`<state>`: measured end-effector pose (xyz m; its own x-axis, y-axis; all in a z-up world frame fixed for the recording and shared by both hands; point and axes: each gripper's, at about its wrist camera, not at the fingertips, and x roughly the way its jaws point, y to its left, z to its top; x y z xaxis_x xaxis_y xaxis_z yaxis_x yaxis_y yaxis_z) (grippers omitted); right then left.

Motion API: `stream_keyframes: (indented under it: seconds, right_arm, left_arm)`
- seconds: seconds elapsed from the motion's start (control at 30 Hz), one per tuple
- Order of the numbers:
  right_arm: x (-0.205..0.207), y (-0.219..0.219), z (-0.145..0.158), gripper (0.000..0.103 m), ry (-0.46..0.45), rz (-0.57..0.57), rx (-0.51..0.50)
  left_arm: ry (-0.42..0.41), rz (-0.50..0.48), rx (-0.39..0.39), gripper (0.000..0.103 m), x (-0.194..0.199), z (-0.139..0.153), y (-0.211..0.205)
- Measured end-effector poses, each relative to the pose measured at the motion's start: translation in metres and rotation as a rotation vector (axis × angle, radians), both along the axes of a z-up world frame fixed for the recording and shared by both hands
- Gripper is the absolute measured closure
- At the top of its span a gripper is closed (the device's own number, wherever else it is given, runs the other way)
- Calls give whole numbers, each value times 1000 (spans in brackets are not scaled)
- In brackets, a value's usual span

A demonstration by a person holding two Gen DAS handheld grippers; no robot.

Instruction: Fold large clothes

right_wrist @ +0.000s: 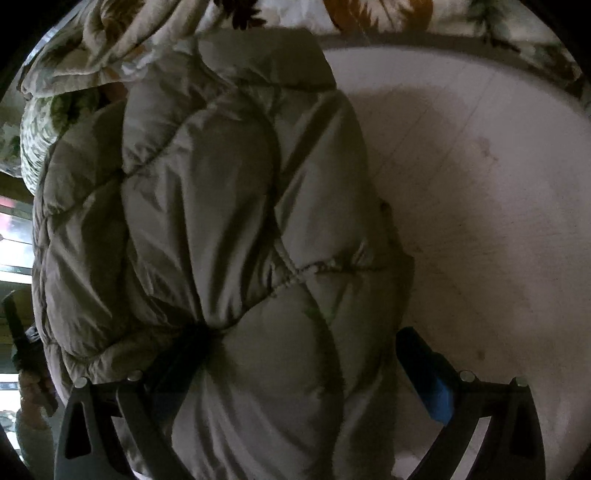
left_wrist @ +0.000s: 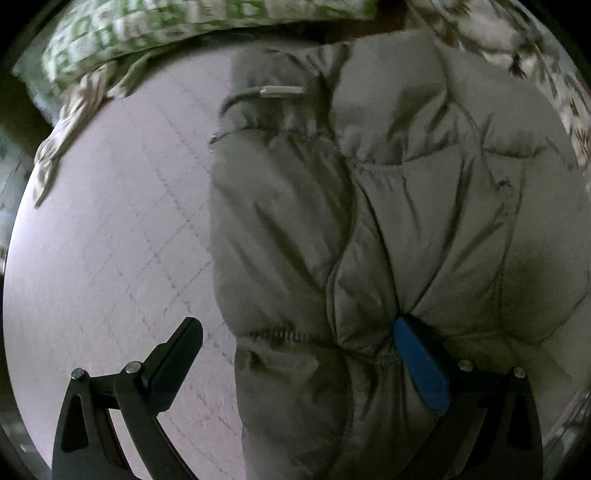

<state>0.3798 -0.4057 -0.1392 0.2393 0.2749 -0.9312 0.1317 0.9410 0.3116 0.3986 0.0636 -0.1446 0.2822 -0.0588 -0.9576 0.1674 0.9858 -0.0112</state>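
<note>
a grey padded jacket is shown bundled on a pale sheet, below patterned bedding at the far edge. the left gripper and right gripper are held wide open, their jaws pressed into the padding without pinching it. it is judged soft, light, springy and slippery; seams or hem are best gripped. no writing can be read.

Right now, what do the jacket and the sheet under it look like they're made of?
Jacket: looks like thin synthetic shell, slight sheen, quilted and puffy, so probably down or fibre fill. Sheet: matte pale pink woven fabric, probably cotton, with faint grid lines.
</note>
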Motion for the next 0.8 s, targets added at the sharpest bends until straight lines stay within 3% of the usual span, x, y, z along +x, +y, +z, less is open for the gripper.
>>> stream_keyframes:
  seconds: [0.4, 0.47, 0.5, 0.53, 0.63, 0.8]
  right_arm:
    - [27, 2, -26, 0, 65, 30, 30]
    - [29, 5, -24, 0, 61, 23, 12]
    - [27, 6, -21, 2, 46, 21, 9]
    - [26, 9, -19, 11, 28, 16, 28]
    - [16, 16, -5, 38, -35, 11, 73]
    - [-1, 24, 14, 57, -92, 3, 51]
  left_arm:
    - [58, -28, -27, 0, 17, -19, -18]
    - [54, -32, -47, 11, 18, -17, -19]
    - [46, -58, -105, 35, 15, -11, -21]
    - [31, -71, -102, 44, 13, -6, -25]
    - [44, -64, -121, 58, 15, -2, -29]
    - [30, -64, -131, 72, 16, 15, -29]
